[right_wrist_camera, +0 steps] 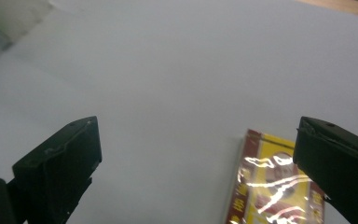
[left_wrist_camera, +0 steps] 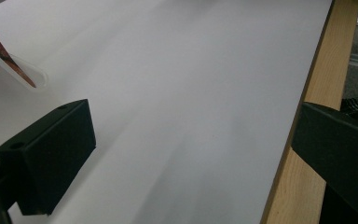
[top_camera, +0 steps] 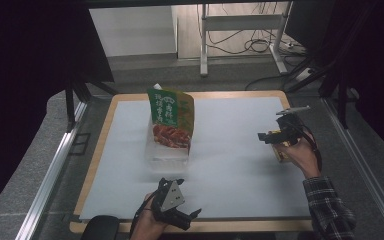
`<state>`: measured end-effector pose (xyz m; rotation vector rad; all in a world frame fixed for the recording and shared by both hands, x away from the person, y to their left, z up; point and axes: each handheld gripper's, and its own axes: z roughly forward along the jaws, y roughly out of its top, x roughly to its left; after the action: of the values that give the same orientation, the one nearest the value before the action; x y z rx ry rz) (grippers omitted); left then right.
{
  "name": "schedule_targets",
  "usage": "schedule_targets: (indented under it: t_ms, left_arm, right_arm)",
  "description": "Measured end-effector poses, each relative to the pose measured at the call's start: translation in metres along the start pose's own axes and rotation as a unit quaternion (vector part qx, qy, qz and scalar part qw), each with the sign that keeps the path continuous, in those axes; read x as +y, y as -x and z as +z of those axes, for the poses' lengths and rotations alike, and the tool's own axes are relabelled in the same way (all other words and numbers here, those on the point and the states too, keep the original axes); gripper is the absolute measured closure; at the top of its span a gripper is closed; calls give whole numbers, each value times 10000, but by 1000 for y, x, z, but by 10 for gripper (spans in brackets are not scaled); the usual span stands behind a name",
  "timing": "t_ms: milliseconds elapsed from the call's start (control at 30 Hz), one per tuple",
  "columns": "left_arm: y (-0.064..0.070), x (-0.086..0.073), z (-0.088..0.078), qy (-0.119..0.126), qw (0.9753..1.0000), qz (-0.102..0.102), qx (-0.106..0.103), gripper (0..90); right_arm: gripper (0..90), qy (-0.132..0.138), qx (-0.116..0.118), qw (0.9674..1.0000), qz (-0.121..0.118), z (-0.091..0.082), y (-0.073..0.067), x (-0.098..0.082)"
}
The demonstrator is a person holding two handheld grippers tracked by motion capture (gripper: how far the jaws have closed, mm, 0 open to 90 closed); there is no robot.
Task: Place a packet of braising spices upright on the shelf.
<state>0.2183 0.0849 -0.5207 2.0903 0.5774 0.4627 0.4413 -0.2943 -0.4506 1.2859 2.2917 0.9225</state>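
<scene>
Two grippers stood spread and empty, left gripper (top_camera: pixel 192 216) near table edge, right gripper (top_camera: pixel 264 136) above yellow-red packet (right_wrist_camera: pixel 275 186), green pouch (top_camera: pixel 171 120) upright mid-table, writing unreadable

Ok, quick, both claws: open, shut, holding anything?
Left claw: open, holding nothing.
Right claw: open, holding nothing, above the yellow packet.

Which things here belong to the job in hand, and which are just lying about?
In the job:
- green snack bag standing mid-table
- yellow-red packet under the right claw
- left claw, open

Lying about:
- cables on the floor
- metal frame legs
</scene>
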Motion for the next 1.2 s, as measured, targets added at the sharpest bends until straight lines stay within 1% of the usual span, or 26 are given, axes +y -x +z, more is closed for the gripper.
schedule_targets:
  t_ms: [33, 100, 233, 267, 400, 533, 633, 733, 800, 833, 933, 1000, 1100, 1133, 1200]
  left_arm:
    - [0, 0, 0, -2, 10000, 7, 2, 0]
    - [0, 0, 0, -8, 10000, 15, 15, 0]
    - [0, 0, 0, -19, 10000, 26, 9, 0]
    - [0, 0, 0, -19, 10000, 24, 11, 0]
    - [0, 0, 0, -23, 10000, 26, 18, 0]
    - [0, 0, 1, -33, 10000, 37, 18, 0]
    - [0, 0, 1, -41, 10000, 47, 20, 0]
    - [0, 0, 1, -49, 10000, 54, 23, 0]
    - [0, 0, 1, -54, 10000, 58, 27, 0]
    - [1, 0, 1, -58, 10000, 64, 27, 0]
    - [1, 0, 1, -66, 9999, 78, 24, 0]
    - [1, 0, 1, -69, 9999, 82, 26, 0]
    - [1, 0, 1, -53, 10000, 69, 31, 0]
    - [0, 0, 0, -50, 10000, 70, 34, 0]
    - [0, 0, 0, -43, 10000, 63, 36, 0]
  right_arm:
    - [24, -59, -58, 10000, -1, 1, 2, -2]
    - [65, -87, -129, 9999, 22, 3, 6, -6]
    - [98, -294, -396, 9988, 52, 7, 13, -14]
    - [102, -353, -448, 9983, 107, 9, 15, -16]
    - [110, -493, -486, 9973, 230, 14, 23, -22]
    - [141, -610, -606, 9959, 272, 20, 28, -27]
    - [181, -710, -740, 9943, 280, 25, 31, -30]
    - [201, -778, -777, 9934, 319, 28, 34, -31]
    - [216, -863, -765, 9928, 331, 30, 35, -32]
    - [219, -902, -796, 9922, 315, 31, 36, -32]
    - [241, -1001, -760, 9914, 358, 34, 37, -31]
    - [252, -1069, -772, 9907, 341, 36, 37, -30]
    - [264, -1162, -777, 9894, 391, 37, 38, -28]
    - [279, -1198, -762, 9889, 444, 37, 37, -28]
    - [307, -1214, -743, 9888, 457, 36, 37, -27]
